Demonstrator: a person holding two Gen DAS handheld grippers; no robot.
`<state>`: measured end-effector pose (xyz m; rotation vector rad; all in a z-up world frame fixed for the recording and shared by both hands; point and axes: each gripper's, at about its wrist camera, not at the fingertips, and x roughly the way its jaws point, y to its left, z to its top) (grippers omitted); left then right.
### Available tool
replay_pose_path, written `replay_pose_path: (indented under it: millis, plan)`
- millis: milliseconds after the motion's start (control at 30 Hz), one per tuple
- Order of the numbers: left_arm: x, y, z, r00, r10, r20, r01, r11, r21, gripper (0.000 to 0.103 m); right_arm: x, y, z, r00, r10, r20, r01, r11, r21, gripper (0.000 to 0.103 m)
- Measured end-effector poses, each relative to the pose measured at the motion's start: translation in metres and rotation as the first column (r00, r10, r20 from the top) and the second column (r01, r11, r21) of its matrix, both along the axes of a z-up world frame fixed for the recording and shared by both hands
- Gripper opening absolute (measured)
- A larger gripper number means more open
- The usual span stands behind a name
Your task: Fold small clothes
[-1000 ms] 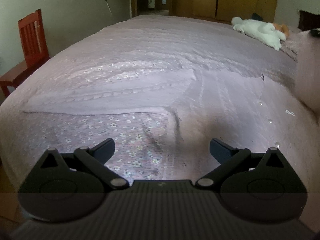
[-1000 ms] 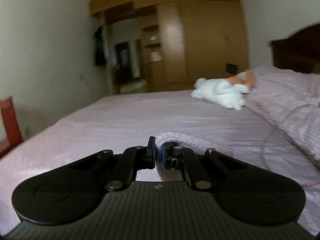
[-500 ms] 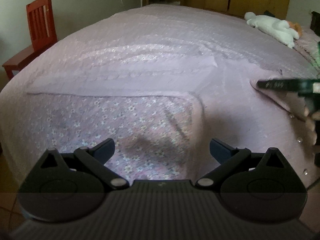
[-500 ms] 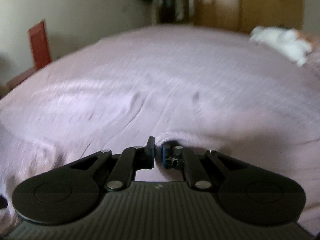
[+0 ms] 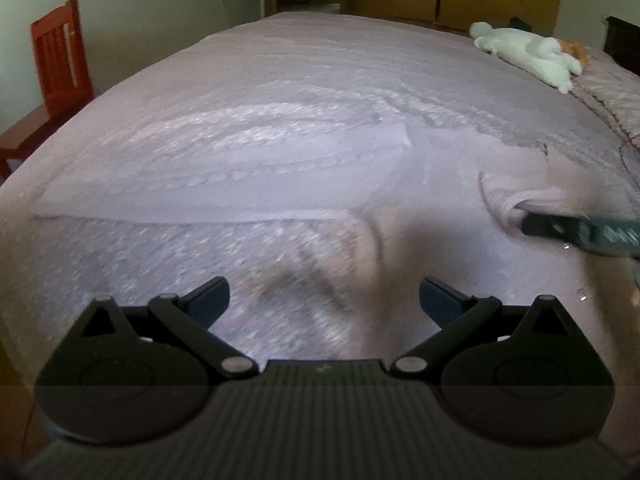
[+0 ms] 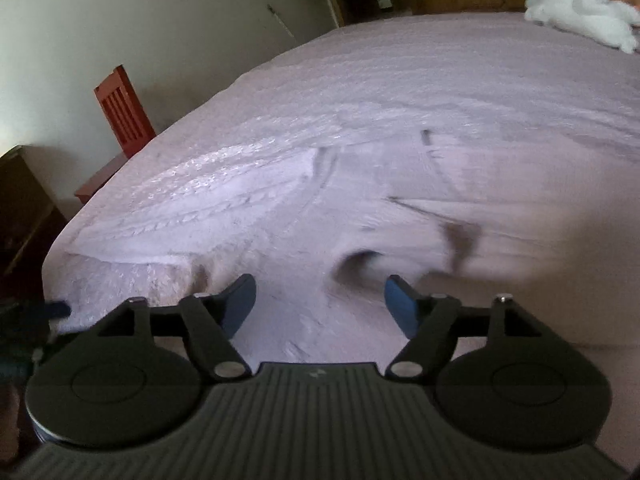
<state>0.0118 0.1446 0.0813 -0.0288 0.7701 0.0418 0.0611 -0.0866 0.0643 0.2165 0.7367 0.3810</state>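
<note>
A pale lilac knitted garment [image 5: 248, 168] lies spread flat on the bed, with a flowered part [image 5: 152, 256] nearest me. My left gripper [image 5: 324, 294] hovers open just above that flowered part and holds nothing. To the right, a bunched fold of the garment [image 5: 516, 204] rests against one finger [image 5: 560, 228] of my right gripper. In the right wrist view the right gripper [image 6: 320, 296] is open over the garment [image 6: 224, 200]. A blurred rolled fold [image 6: 360, 264] lies just ahead of its fingers.
The bed's pink cover [image 5: 340, 64] stretches far back. A white plush toy [image 5: 528, 52] lies at the far right. A red wooden chair [image 5: 60, 64] stands at the left edge, and a dark cabinet [image 6: 24, 216] beside the near corner. Wooden wardrobes line the back wall.
My right gripper was shut on a fold of the garment; it has swung down toward the bed and now stands open, with the fold lying loose. The left gripper stayed open, shifting slightly.
</note>
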Motion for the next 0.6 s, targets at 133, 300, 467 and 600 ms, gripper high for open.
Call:
replay_pose_path:
  millis: [133, 300, 467, 600]
  plan:
    - [0.012, -0.025, 0.004, 0.998, -0.052, 0.021, 0.051, 0.998, 0.024, 0.103, -0.023, -0.045, 0.005, 0.992, -0.120, 0.026, 0.121, 0.991, -0.047, 0.082]
    - [0.039, -0.074, -0.003, 0.989, -0.146, 0.023, 0.144, 0.985, 0.091, 0.103, -0.044, -0.099, 0.009, 0.963, -0.254, 0.089, 0.261, 0.963, -0.070, 0.085]
    - [0.070, -0.126, -0.018, 0.973, -0.228, 0.024, 0.219, 0.955, 0.198, 0.103, -0.031, -0.140, -0.003, 0.921, -0.373, 0.110, 0.380, 0.924, -0.049, 0.086]
    - [0.089, -0.157, -0.030, 0.962, -0.268, 0.058, 0.246, 0.936, 0.251, 0.102, -0.015, -0.154, -0.016, 0.909, -0.400, 0.114, 0.406, 0.913, -0.039, 0.086]
